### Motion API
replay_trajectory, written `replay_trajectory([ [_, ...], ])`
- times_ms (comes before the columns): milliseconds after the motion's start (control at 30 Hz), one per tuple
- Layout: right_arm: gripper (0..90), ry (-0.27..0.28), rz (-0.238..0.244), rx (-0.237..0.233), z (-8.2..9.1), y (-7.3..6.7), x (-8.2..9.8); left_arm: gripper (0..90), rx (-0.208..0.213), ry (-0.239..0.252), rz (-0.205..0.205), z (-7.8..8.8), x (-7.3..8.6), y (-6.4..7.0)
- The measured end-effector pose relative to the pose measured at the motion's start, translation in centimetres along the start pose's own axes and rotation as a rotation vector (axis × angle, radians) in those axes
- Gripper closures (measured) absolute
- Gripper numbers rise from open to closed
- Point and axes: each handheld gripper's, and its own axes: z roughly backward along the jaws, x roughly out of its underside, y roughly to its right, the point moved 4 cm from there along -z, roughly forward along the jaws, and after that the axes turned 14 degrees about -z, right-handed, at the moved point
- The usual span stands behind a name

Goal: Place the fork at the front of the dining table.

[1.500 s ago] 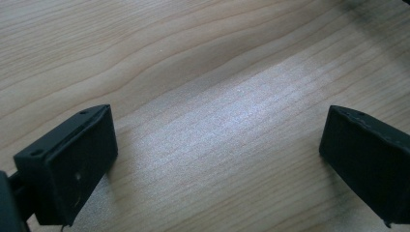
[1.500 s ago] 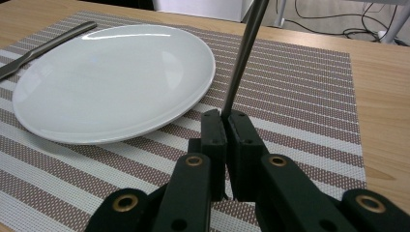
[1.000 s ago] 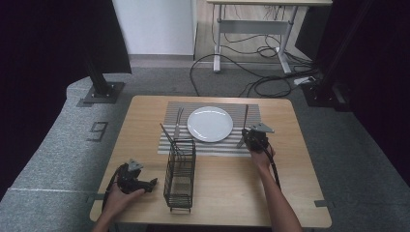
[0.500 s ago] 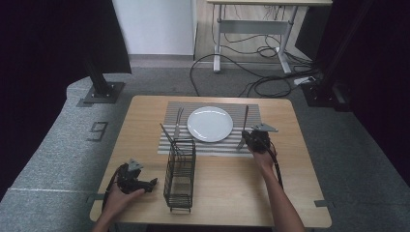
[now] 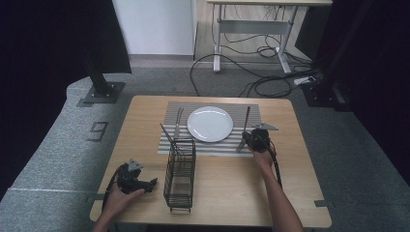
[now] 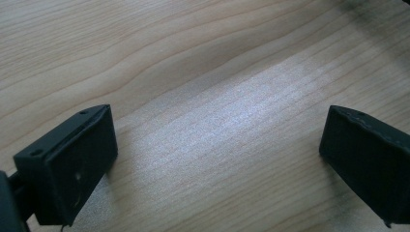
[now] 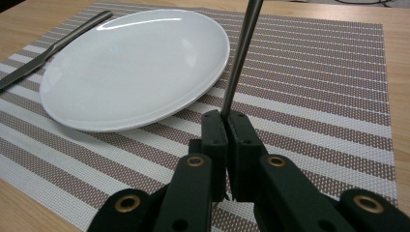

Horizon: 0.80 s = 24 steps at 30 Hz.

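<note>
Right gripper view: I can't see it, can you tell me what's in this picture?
The right gripper is shut on a thin metal utensil whose handle slants up over a striped placemat. A white plate sits on the mat, with a knife lying past it.

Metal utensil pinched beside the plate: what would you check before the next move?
1. Right gripper shut on the metal utensil: ok.
2. Utensil apart from the white plate: ok, it runs just beside the rim.
3. Utensil resting on the striped placemat or lifted off it: cannot tell.
4. Left gripper open, nothing between its jaws, over bare table: ok.
5. Wire caddy upright, away from the right gripper: ok.
6. Knife lying at the plate's other side: ok.
</note>
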Motion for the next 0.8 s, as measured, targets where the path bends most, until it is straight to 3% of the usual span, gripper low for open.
replay_trajectory([
  [467, 85.3, -0.018, -0.057, 0.009, -1.1, 0.9, 0.1, 0.0, 0.0, 0.0, 0.0, 0.0, 0.0, 0.0],
  [800, 84.8, -0.038, -0.179, -0.003, -1.7, 2.1, 0.4, 0.0, 0.0, 0.0, 0.0, 0.0, 0.0, 0.0],
])
